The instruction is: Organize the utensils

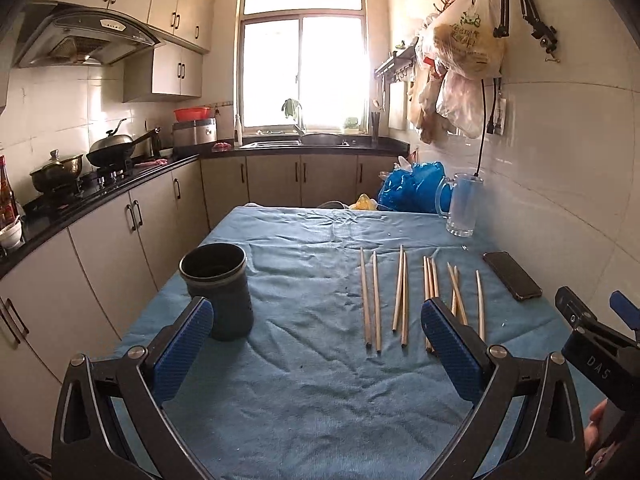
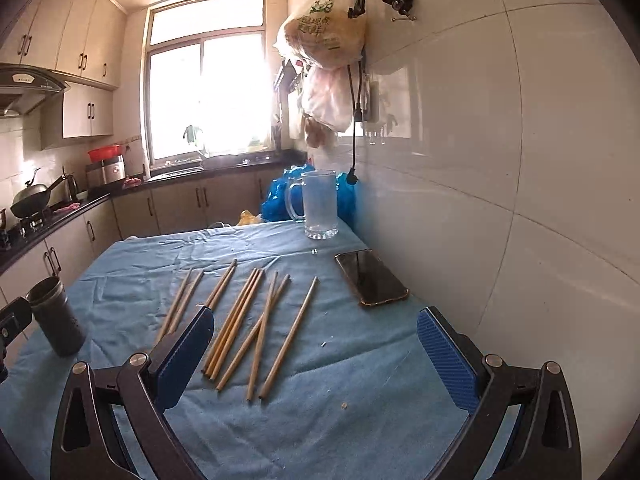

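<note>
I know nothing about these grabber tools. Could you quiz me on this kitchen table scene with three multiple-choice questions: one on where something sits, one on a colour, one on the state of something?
1. Where does the phone lie?
A. Inside the dark holder
B. On the cloth near the wall, right of the chopsticks
C. On the stove

2. What colour is the tablecloth?
A. Blue
B. Red
C. White

3. How do the jaws of the right gripper stand?
A. Shut on a chopstick
B. Shut on the mug
C. Open, holding nothing

Answers:
1. B: the phone rests flat between the chopsticks and the tiled wall.
2. A: the cloth is blue in both views.
3. C: the jaws are spread wide with only cloth and chopsticks beyond them; the left gripper is open likewise, and the dark holder stands upright, with no chopstick seen in it.
</note>
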`<state>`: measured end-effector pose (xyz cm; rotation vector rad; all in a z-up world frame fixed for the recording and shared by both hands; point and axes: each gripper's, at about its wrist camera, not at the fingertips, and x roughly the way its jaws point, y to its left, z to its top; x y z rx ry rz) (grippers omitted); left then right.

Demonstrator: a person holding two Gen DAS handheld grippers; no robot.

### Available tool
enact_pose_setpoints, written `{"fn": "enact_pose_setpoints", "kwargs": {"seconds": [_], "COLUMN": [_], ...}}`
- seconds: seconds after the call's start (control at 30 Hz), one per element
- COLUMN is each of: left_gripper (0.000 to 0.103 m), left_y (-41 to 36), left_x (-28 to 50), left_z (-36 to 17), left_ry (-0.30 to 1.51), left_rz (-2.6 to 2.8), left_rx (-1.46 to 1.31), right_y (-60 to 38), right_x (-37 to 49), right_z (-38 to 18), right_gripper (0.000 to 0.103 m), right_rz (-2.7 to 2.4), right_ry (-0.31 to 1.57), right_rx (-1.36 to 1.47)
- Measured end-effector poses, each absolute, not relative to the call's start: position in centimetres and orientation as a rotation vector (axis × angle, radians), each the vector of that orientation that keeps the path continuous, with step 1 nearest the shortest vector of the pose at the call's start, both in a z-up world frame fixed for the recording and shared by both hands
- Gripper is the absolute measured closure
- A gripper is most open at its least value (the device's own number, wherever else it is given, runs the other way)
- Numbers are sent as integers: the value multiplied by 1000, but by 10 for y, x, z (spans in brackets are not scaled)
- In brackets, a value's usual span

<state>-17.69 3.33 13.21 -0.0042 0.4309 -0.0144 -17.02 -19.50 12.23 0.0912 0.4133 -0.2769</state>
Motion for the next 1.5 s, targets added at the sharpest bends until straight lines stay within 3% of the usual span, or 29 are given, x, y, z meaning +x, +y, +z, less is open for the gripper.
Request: {"fn": "enact_pose_setpoints", "kwargs": {"seconds": [1.0,1.5], "left_gripper": [0,0], "left_y": [44,27], "left_x": [-198,-174], "left_z": [139,129], "left_ry": [423,491], "left_rz": [-7,3], "left_rx": [-21,35], "right_y": [-180,-187], "right_x": [-194,-178], "right_z": [131,110], "right_gripper": [0,0], "right_rz": [-304,-257], "right_ry": [310,371], "right_rx": [48,38]}}
